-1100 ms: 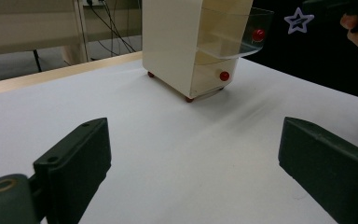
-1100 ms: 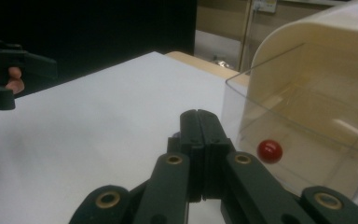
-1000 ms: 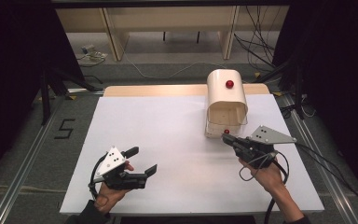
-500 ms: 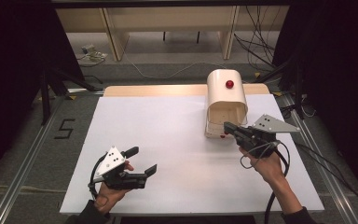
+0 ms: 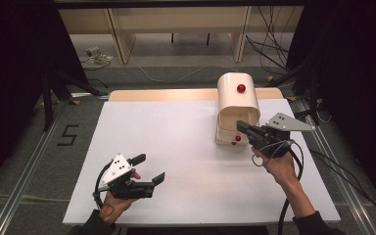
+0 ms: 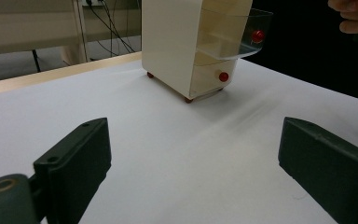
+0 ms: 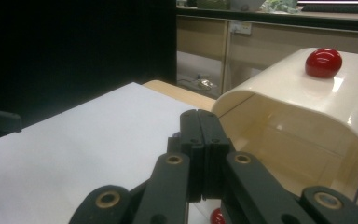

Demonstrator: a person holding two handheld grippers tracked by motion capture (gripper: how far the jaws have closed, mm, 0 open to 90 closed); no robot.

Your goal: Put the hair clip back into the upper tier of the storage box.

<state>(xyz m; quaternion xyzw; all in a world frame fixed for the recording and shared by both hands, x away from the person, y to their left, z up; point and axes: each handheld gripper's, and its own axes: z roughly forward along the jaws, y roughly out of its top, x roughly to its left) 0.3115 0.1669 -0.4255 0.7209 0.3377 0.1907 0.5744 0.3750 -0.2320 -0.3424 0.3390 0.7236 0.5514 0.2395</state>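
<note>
High view: a small cream box (image 5: 238, 105) with a round top stands on the white tabletop (image 5: 176, 147), at the far right side. It has a red knob (image 5: 241, 88) on its top and a little drawer (image 6: 209, 79) at the bottom with its own red knob (image 6: 223, 77). The left gripper view shows a clear flap (image 6: 242, 32) at the front of the box, lifted up and sticking out, with a red knob on it too.

The right hand-held gripper (image 5: 242, 128) is right at the open front of the box, just above the drawer. Its jaws are pressed together with nothing between them. In the right gripper view the tips point into the open mouth of the box. I cannot tell if they touch it.

The left hand-held gripper (image 5: 149, 169) rests low near the front left of the tabletop, well apart from the box. Its jaws stand wide apart and hold nothing.

The box looks like hard, shiny plastic. It is likely light and smooth, so it could slide or tip if pushed hard. The clear flap looks thin and could snap or slip. The best spots to grab are the little red knobs, since the jaws can pinch them. A gentle, straight pull on the drawer knob should work, maybe with the other hand-held gripper holding the box still.
</note>
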